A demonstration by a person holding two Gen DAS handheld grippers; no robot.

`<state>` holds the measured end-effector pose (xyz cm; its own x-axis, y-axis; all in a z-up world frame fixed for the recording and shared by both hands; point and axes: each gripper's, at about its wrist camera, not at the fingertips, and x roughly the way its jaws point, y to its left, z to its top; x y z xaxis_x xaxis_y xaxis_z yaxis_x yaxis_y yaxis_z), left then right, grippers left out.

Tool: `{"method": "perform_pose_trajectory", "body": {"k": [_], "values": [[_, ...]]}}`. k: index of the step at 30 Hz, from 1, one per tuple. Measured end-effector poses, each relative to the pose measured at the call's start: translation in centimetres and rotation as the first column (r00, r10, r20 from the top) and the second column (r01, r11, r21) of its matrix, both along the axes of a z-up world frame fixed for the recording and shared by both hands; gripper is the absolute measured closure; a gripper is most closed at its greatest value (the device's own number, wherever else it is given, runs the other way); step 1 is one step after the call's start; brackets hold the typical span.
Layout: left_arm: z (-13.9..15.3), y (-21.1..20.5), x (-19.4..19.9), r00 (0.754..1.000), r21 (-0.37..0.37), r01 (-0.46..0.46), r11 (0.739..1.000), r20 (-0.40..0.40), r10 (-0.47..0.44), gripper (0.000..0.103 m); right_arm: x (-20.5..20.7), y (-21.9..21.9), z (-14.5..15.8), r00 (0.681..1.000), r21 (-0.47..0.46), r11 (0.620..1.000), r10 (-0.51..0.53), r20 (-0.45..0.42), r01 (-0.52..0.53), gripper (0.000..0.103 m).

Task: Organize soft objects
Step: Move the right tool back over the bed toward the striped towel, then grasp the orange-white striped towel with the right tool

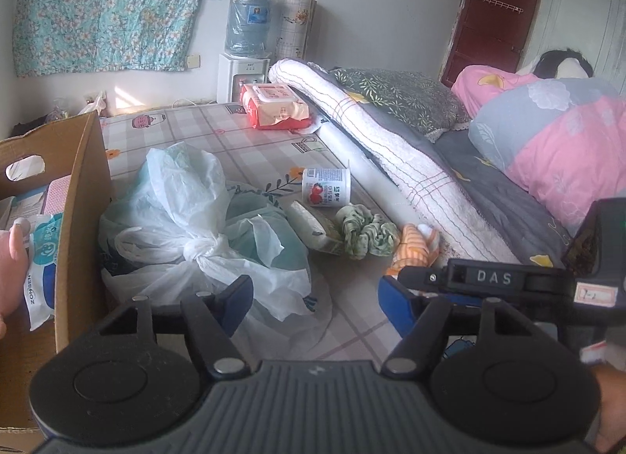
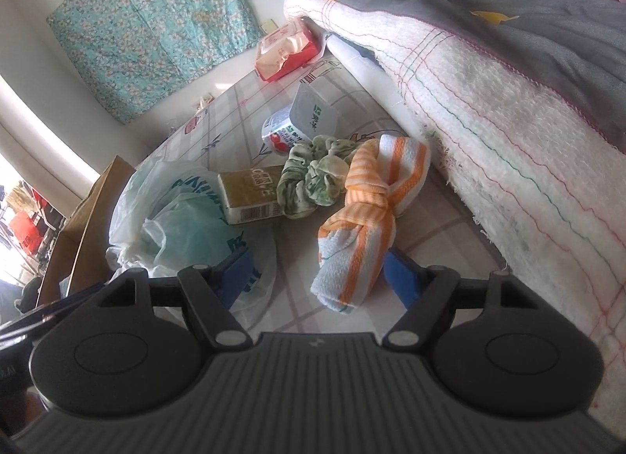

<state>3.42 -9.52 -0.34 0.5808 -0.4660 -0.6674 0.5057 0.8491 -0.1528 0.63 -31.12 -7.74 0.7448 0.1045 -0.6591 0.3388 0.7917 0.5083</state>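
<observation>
Lying just ahead of the right gripper [image 2: 317,278], the knotted orange-striped cloth [image 2: 364,219] has its near end already between the two blue fingertips [image 2: 399,278], closer to the right one. Its long axis runs away from the jaws and slightly rightward, toward the rolled white blanket [image 2: 489,121], so the jaws straddle it across its width. The right jaws stand wide and hold nothing. Closing here would likely catch the loose tail below the knot; a small push forward would seat the thicker part.

The right gripper is tilted and low over the checked mat [image 2: 450,227], its body also visible from the left wrist view beside the same cloth [image 1: 414,243]. The left gripper [image 1: 315,297] hovers farther back, jaws wide and empty, facing the tied plastic bag [image 1: 187,219], with the cardboard box [image 1: 78,196] off to its left. The green scrunchie [image 2: 313,176] lies just beyond the cloth, touching it. The right hand is clearly the nearer one for this pick.
</observation>
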Motion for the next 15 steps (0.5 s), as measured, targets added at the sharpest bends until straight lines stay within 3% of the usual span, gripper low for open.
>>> {"method": "perform_pose_trajectory", "body": {"k": [4, 6, 8, 15], "values": [[-1.1, -0.4, 0.0, 0.999, 0.016, 0.018, 1.0, -0.034, -0.018, 0.042, 2.2, -1.2, -2.0, 0.999, 0.037, 0.999, -0.005, -0.037, 0.006, 0.041], [-1.5, -0.5, -0.1, 0.999, 0.021, 0.027, 0.999, -0.045, -0.026, 0.045, 2.7, -1.3, -3.0, 0.998, 0.061, 0.998, -0.002, -0.058, 0.005, 0.061], [-1.8, -0.6, -0.2, 0.998, 0.024, 0.036, 0.999, -0.052, -0.035, 0.046, 2.5, -1.6, -3.6, 0.999, 0.12, 0.993, 0.002, -0.046, 0.004, 0.067], [-2.7, -0.9, -1.1, 0.986, 0.017, 0.12, 0.993, -0.116, -0.117, 0.046, 0.5, -0.7, -3.8, 0.994, 0.218, 0.974, 0.082, -0.069, -0.065, 0.074]]}}
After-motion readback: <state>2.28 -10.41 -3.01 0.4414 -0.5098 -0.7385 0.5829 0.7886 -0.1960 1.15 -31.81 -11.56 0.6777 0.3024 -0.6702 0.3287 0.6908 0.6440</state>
